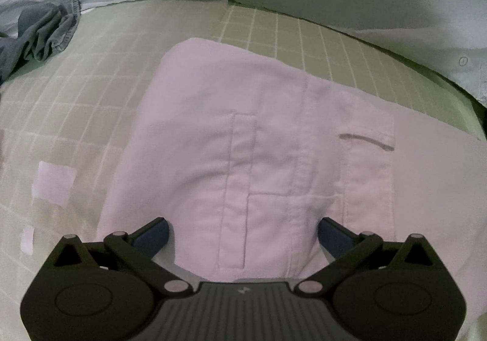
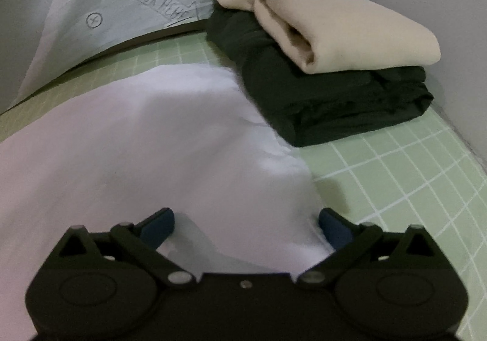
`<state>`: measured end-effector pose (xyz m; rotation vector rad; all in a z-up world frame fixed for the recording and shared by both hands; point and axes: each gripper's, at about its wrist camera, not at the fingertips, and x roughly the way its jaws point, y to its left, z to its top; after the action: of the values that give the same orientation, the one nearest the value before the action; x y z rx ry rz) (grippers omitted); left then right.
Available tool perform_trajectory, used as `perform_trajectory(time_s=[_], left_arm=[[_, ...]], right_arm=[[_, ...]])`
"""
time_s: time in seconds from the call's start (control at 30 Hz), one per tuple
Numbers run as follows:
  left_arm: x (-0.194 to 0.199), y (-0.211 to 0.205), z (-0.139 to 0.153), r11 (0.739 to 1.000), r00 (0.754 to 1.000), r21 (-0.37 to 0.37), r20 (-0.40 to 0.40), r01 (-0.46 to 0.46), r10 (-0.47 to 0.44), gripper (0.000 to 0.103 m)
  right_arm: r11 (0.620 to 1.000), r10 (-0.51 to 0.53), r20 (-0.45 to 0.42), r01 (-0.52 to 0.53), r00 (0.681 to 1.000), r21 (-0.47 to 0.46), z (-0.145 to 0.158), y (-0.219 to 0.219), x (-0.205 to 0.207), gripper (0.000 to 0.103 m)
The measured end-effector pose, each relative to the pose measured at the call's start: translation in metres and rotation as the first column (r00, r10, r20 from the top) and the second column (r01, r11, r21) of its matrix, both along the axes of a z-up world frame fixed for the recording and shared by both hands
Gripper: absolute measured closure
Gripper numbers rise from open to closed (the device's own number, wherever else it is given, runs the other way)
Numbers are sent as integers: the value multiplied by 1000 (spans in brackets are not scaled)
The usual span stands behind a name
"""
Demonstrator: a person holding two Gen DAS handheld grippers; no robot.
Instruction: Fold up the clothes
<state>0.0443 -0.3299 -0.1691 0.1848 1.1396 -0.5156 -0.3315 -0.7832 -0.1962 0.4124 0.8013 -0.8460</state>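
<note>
1. A white shirt [image 1: 243,134] lies flat on a pale green mat [image 1: 76,103] printed with a white grid. The shirt fills the middle of the left wrist view, with stitched seams and a pocket slit showing.
2. The left gripper [image 1: 243,233] hangs over the near edge of the shirt, pointing steeply down. Its two blue-padded fingers [image 1: 152,236] are spread wide, with shirt cloth below the gap and nothing pinched.
3. The right gripper [image 2: 246,226] hangs over the shirt's right edge [image 2: 152,143]. Its fingers are also spread wide and grip nothing.
4. Beyond the right gripper, a folded black garment [image 2: 334,100] sits on the mat, with a folded beige garment [image 2: 344,33] stacked on top. The black one lies just beside the shirt's far corner.
5. At the far left of the left wrist view, a crumpled grey-blue garment [image 1: 42,33] lies at the mat's edge.
6. Small white patches [image 1: 53,185] sit on the mat left of the shirt.
</note>
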Motion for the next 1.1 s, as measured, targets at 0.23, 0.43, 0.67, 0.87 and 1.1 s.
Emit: perform_trajectory(time_s=[0.23, 0.43, 0.67, 0.87, 1.1], left_arm=[[-2, 3, 1, 1000, 1000, -15, 16, -7, 7, 0], [-4, 5, 1, 999, 1000, -30, 28, -13, 14, 0], [-7, 8, 1, 998, 999, -50, 36, -26, 27, 0], [-6, 9, 2, 999, 1000, -48, 29, -9, 10, 0], [-6, 13, 0, 997, 998, -45, 26, 66, -65, 0]], right_arm=[[1000, 17, 30, -17, 999, -17, 8, 21, 1, 42], [997, 25, -45, -28, 999, -77, 11, 42, 20, 85], [991, 44, -107, -57, 993, -121, 31, 45, 29, 91], [986, 57, 23, -52, 998, -157, 69, 66, 40, 92], [963, 196, 107, -170, 975, -210, 98, 145, 95, 91]])
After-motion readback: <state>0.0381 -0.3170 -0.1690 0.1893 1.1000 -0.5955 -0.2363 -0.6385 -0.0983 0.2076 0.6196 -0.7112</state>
